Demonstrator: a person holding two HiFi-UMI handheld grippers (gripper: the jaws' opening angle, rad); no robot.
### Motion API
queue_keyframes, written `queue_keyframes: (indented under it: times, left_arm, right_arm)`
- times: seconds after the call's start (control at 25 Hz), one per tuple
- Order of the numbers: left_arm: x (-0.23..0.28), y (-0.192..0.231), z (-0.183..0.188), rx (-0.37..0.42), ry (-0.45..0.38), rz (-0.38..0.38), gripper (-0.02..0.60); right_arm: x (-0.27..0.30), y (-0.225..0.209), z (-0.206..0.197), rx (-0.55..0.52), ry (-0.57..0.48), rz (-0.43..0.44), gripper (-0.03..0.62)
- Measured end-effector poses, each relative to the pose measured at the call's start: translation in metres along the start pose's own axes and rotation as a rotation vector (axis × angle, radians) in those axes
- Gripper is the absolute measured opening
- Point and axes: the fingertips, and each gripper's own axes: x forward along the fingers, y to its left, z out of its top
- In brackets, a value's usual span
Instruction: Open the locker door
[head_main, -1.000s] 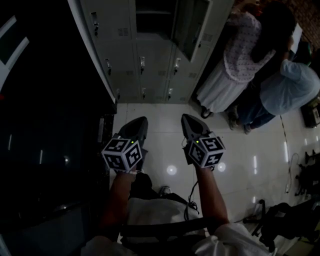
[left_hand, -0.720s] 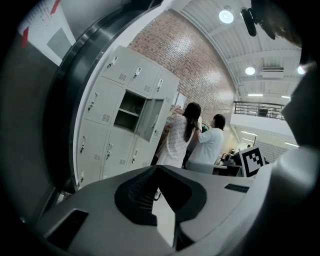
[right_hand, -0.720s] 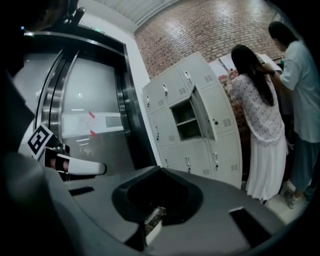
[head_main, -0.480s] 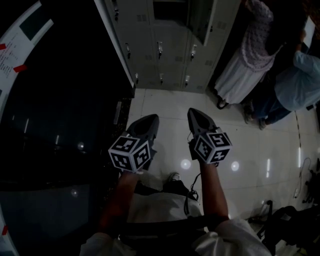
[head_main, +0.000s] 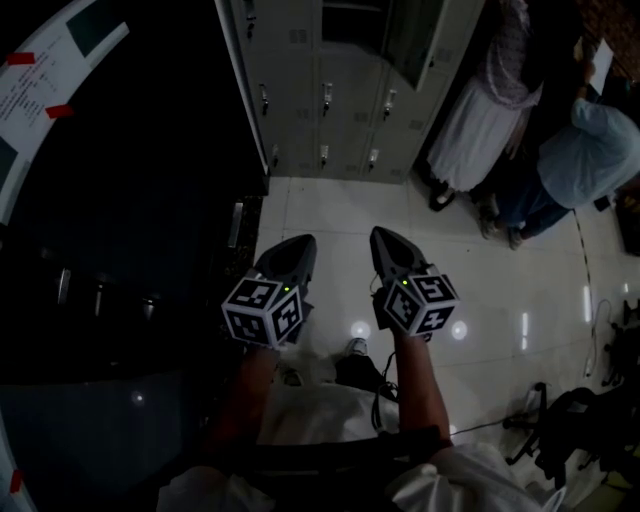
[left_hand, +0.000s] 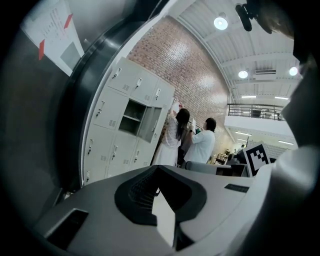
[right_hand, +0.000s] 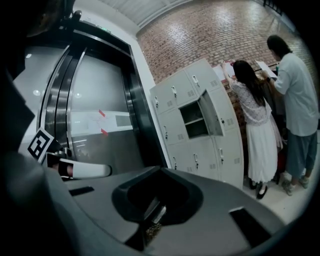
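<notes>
A bank of grey lockers (head_main: 330, 95) stands against the wall ahead, at the top of the head view. One upper locker has its door (head_main: 415, 35) swung open; the doors below it are closed. My left gripper (head_main: 297, 245) and right gripper (head_main: 384, 238) hover side by side over the white tiled floor, well short of the lockers. Both are shut and hold nothing. The left gripper view shows the lockers (left_hand: 120, 127) to the left, beyond my left gripper (left_hand: 158, 168). In the right gripper view the open door (right_hand: 212, 114) is ahead, above my right gripper (right_hand: 160, 170).
Two people (head_main: 490, 90) (head_main: 575, 150) stand just right of the lockers. A dark metal door frame (head_main: 235, 90) and a dark panel with a taped paper notice (head_main: 40, 70) fill the left. Bags and cables (head_main: 580, 420) lie on the floor at the right.
The lockers have slid toward the top of the head view and the taped notice has come into sight at left. Both grippers stay side by side and shut.
</notes>
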Motion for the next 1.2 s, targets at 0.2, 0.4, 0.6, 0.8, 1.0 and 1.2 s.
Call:
queue_keyframes:
  times: [0.2, 0.4, 0.6, 0.8, 1.0, 1.2]
  left_arm:
    - [-0.039, 0.019, -0.009, -0.002, 0.006, -0.032, -0.006]
    - [-0.06, 0.014, -0.021, 0.027, 0.012, -0.085, -0.006]
    - [-0.076, 0.0, -0.025, 0.034, 0.004, -0.11, -0.006]
    - [-0.086, -0.008, -0.017, 0.037, -0.019, -0.086, -0.006]
    - [-0.088, -0.025, -0.012, 0.051, -0.037, -0.059, -0.006]
    - [-0.086, -0.038, -0.017, 0.051, -0.035, -0.048, -0.006]
  right_arm:
    - [-0.016, 0.043, -0.022, -0.011, 0.015, -0.052, 0.003]
    - [-0.041, 0.064, -0.038, -0.024, 0.012, -0.118, 0.004]
    - [-0.06, 0.076, -0.039, -0.042, 0.015, -0.128, 0.003]
    - [-0.062, 0.085, -0.023, -0.073, 0.013, -0.083, 0.003]
    - [-0.073, 0.078, -0.012, -0.083, 0.008, -0.056, 0.003]
    - [-0.084, 0.073, -0.013, -0.082, 0.006, -0.036, 0.004]
